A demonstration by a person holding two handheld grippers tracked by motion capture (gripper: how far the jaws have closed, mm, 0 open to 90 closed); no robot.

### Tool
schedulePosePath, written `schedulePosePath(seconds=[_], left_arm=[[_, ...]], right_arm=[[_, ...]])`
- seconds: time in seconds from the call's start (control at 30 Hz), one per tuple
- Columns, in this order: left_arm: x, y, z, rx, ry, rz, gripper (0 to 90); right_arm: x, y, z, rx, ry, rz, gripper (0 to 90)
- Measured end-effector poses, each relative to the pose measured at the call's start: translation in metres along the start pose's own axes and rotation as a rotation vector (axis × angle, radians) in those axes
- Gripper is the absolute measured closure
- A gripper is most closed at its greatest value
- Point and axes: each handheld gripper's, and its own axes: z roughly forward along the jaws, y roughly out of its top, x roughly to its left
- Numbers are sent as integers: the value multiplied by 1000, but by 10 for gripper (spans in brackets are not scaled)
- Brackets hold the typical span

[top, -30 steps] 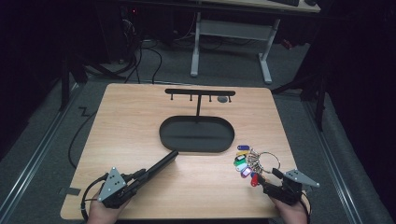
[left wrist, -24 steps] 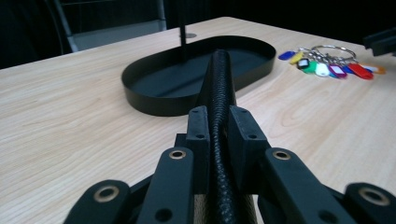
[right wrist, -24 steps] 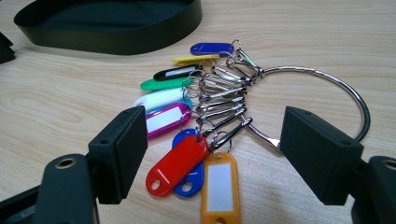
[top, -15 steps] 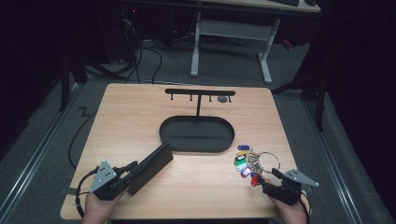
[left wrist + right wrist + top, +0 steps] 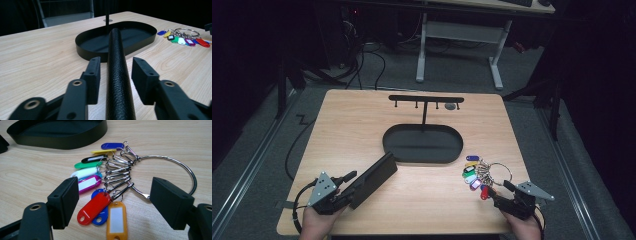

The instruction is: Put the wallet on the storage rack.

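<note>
Judging from how things lie, the work looks barely begun: the key ring (image 5: 486, 172) with its coloured tags lies flat on the worktop (image 5: 362, 125) near the right front corner, just beside the right end of the tray (image 5: 422, 144), and none of the hooks on the rack (image 5: 426, 98) toward the far edge carries anything. The right claw (image 5: 493, 196) sits at the front edge with its jaws spread wide and nothing between them, aimed at the near tags; a grasp of the keys is not yet made. The left claw (image 5: 354, 186), toward the left front corner, has the black case (image 5: 373, 179) running between its jaws toward the tray. Whether that case is meant for the tray I can only guess. From the high view the left jaws look as if they might be holding the case, but the left gripper view shows a gap on each side of the case (image 5: 117, 75), so the left claw (image 5: 116, 77) is spread around it, not pinching. The right gripper view gives what the high view blurs: separate tags, a red tag (image 5: 93, 208) over a blue one, an orange tag (image 5: 115, 220) nearest, small clips joining them to the big ring (image 5: 185, 170), all between the spread right claw (image 5: 120, 205). The rack's hooks and the claws' places along the worktop's edges are clear from the high view alone.
</note>
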Motion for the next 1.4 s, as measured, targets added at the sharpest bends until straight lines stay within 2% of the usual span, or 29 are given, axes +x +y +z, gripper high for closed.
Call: schedulePosePath(seconds=[0.27,0.53,0.63,0.77,0.83,1.03,1.2,1.3,1.4], left_arm=[[-4,0,-1,14,-6,31,527],[-5,-1,-3,35,-4,43,508],[-7,-1,-6,42,4,59,506],[-9,-1,-8,72,19,90,509],[-9,-1,-8,86,20,92,510],[-9,-1,-9,146,30,109,523],[-10,1,-7,205,41,101,546],[-11,5,-4,261,41,103,559],[-11,13,0,335,57,137,564]], right_arm=[[0,0,0,-1,0,0,239],[0,1,-1,-3,1,3,239],[0,1,-1,-6,1,-1,238],[0,1,-1,-5,3,0,239],[0,2,0,-4,3,0,239],[1,2,1,-6,5,-4,239],[0,2,1,-5,4,-3,239],[0,2,1,-5,4,-3,239],[0,2,0,-7,5,7,238]])
